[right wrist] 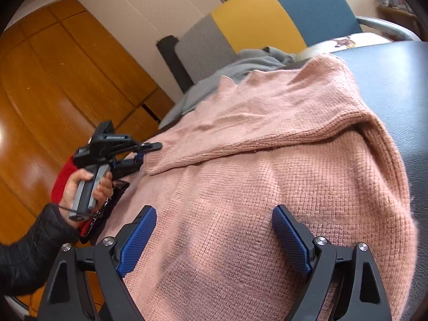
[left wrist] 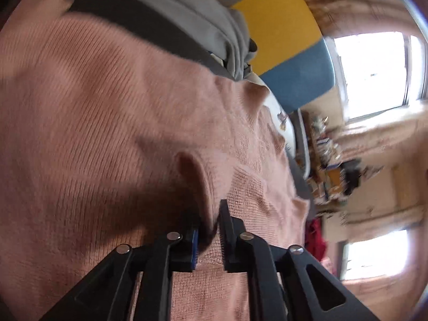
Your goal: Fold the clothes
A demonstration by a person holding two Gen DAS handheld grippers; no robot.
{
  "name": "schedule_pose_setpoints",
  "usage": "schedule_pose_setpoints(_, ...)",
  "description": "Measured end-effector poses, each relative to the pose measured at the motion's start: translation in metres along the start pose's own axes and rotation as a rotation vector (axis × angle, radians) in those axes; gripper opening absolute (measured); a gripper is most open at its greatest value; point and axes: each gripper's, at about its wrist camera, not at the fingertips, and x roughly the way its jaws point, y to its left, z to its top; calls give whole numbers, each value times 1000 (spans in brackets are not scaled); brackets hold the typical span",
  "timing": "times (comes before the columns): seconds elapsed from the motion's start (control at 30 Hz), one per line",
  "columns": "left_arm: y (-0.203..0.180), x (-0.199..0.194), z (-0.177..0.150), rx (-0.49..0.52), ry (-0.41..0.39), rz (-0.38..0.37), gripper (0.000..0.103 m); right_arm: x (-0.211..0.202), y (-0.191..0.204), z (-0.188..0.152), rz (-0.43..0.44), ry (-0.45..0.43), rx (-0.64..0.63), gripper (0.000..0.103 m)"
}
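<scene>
A pink knit sweater [right wrist: 267, 160] lies spread over a dark table [right wrist: 396, 85], one part folded across its upper half. My left gripper [left wrist: 210, 222] is shut on a raised fold of the pink sweater [left wrist: 107, 107] at its left edge; from the right wrist view the same left gripper [right wrist: 149, 149] pinches that edge, held by a hand in a dark sleeve. Low over the sweater's near part hovers my right gripper [right wrist: 214, 230], its blue-padded fingers [right wrist: 139, 238] wide open and nothing between them.
A grey garment [right wrist: 227, 77] lies crumpled beyond the sweater at the table's far side. Behind it stands a grey, yellow and blue panel [right wrist: 256, 21]. Red cloth [right wrist: 64, 179] hangs off the table's left edge, near wooden cabinets [right wrist: 53, 93]. Bright windows [left wrist: 374, 72] show in the left wrist view.
</scene>
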Motion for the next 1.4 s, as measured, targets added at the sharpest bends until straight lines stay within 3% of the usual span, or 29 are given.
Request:
schedule_pose_setpoints(0.07,13,0,-1,-36,2,-19,16,-6,1,22,-31,-24,-7,89)
schedule_pose_setpoints(0.2,9,-8,-3,43,-23,3,13,-19,4,67,-93,-73,-21,89)
schedule_pose_setpoints(0.3,6,-16,-3,80,-53,3,11,-4,-3,113,-168,-99,-52,89)
schedule_pose_setpoints(0.47,22,-25,-2,88,-79,75,6,62,-58,158,-375,-12,27,89)
schedule_pose_setpoints(0.57,32,-36,-4,93,-118,85,0,78,-77,151,-417,-23,33,93)
schedule_pose_setpoints(0.63,35,-45,-6,101,-151,92,7,83,-79,148,-425,-32,8,102)
schedule_pose_setpoints(0.73,16,-57,-15,144,-200,39,14,88,-74,148,-453,-10,-26,103)
schedule_pose_setpoints(0.83,-13,-48,-22,250,-183,19,18,97,-68,148,-509,18,-62,103)
schedule_pose_setpoints(0.97,-26,-8,-23,322,-126,101,18,115,-56,146,-650,81,-158,103)
schedule_pose_setpoints(1.0,-22,-3,-25,334,-154,106,11,115,-56,146,-658,80,-165,103)
schedule_pose_setpoints(1.07,-15,4,-30,347,-204,107,11,112,-61,147,-639,70,-147,103)
schedule_pose_setpoints(1.23,1,-18,-35,240,-224,67,7,111,-62,146,-637,62,-149,103)
schedule_pose_setpoints(1.3,-4,-28,-37,245,-230,103,19,111,-62,146,-638,62,-150,103)
schedule_pose_setpoints(1.4,-20,-53,-30,262,-269,191,20,110,-59,145,-640,61,-151,103)
